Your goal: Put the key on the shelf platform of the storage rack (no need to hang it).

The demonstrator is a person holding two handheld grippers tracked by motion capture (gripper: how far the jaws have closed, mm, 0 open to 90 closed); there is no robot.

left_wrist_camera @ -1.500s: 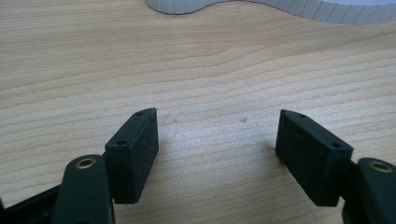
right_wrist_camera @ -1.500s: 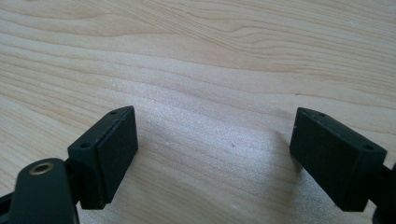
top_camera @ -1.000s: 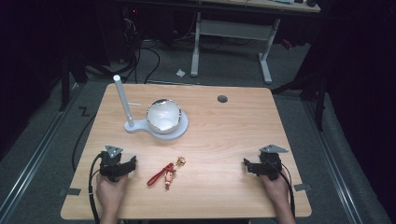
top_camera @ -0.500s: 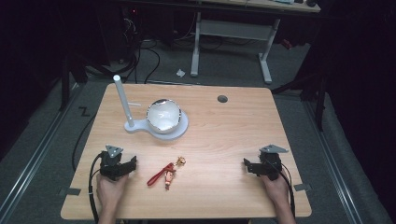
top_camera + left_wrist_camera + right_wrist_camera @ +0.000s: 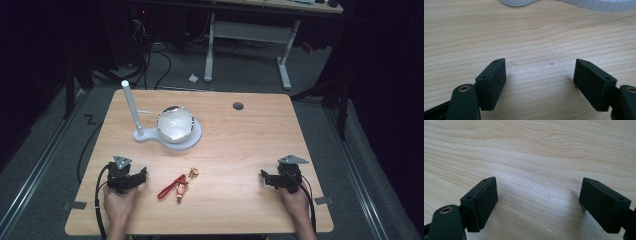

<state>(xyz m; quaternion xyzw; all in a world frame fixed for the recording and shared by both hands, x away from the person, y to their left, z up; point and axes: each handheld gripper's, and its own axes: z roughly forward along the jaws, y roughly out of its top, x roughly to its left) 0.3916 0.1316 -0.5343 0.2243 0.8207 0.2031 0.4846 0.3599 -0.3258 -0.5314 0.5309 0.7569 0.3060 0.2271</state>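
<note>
- Left tongs (image 5: 142,176): resting on the desk (image 5: 240,150) near its front left corner, held in the person's left hand (image 5: 119,204). The jaws stand wide apart with bare wood between them in the left gripper view (image 5: 540,75). They have just been opening a little further; nothing lies between them.
- Right tongs (image 5: 264,178): resting near the front right corner, held in the right hand (image 5: 296,202). Jaws released, with bare desk between them in the right gripper view (image 5: 539,200).
- Keychain charm (image 5: 179,186): a small figure on a red strap, lying flat on the desk just right of the left tongs, apart from them, well apart from the right tongs.
- White stand (image 5: 167,137): a flat base with an upright post (image 5: 132,107) and a reflective globe (image 5: 175,123) on it, set behind the charm toward the middle of the desk.
- Judged step: work not yet begun; the charm is the nearest thing to pick up, and the post looks like a place to hang it.
- Risk, grasp: the strap is thin and lies flat. Jaws closing from too high would likely skid over it or push it along the wood.
- Risk, slip: gripping the figure end alone may let the strap swing and snag.
- Risk, collision: a reach toward the post passes close to the globe; a knock could shift or topple it.
</note>
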